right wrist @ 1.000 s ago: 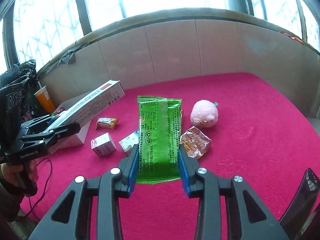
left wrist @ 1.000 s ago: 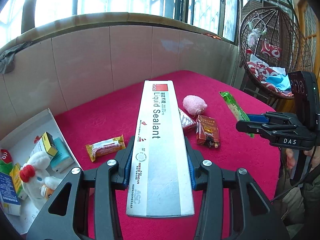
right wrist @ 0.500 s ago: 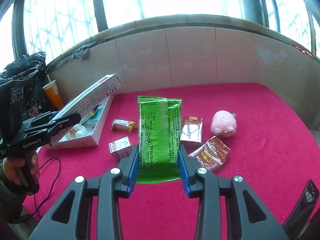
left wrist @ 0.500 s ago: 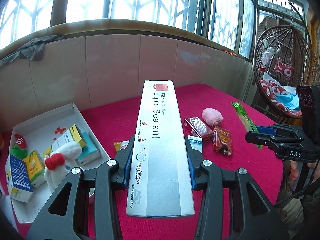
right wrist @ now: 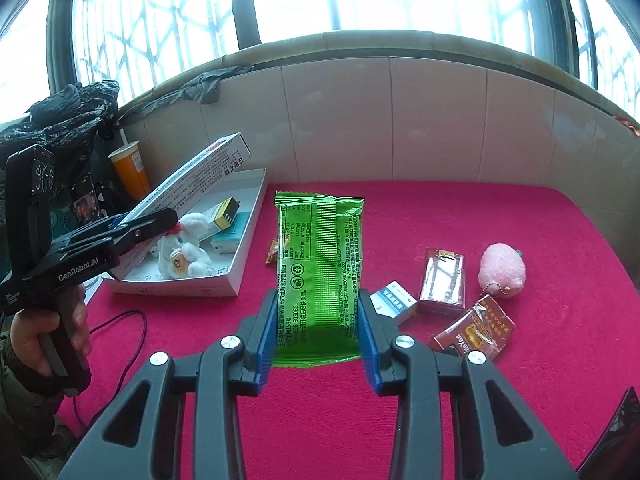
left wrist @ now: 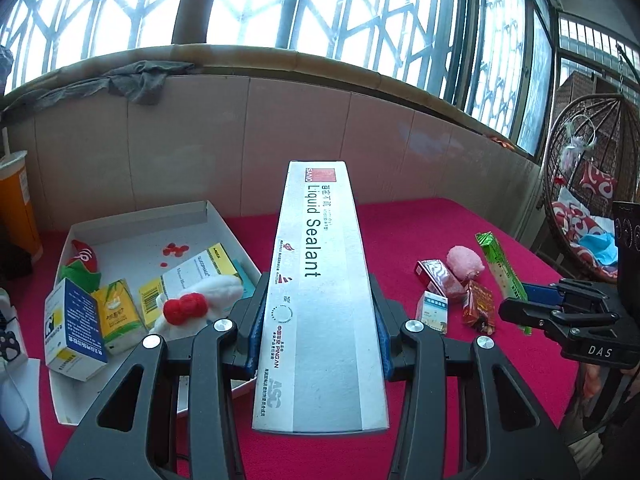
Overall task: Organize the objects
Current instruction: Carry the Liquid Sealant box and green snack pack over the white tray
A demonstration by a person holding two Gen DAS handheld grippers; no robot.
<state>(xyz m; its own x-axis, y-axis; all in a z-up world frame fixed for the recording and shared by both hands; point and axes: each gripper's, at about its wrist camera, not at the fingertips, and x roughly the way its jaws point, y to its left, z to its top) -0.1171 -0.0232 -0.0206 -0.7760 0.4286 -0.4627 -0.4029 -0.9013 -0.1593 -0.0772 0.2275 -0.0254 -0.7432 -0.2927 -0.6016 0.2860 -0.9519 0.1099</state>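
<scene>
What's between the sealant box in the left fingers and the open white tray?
Nothing visible bars the way, but the tray is crowded: the white plush and small cartons fill its near half. Only the far part is bare. The sealant box is long.

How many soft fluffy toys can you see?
2. A white plush toy with a red bow lies inside the white box on the left. A pink plush ball sits on the red cloth at the right. More could hide behind the boxes.
</scene>
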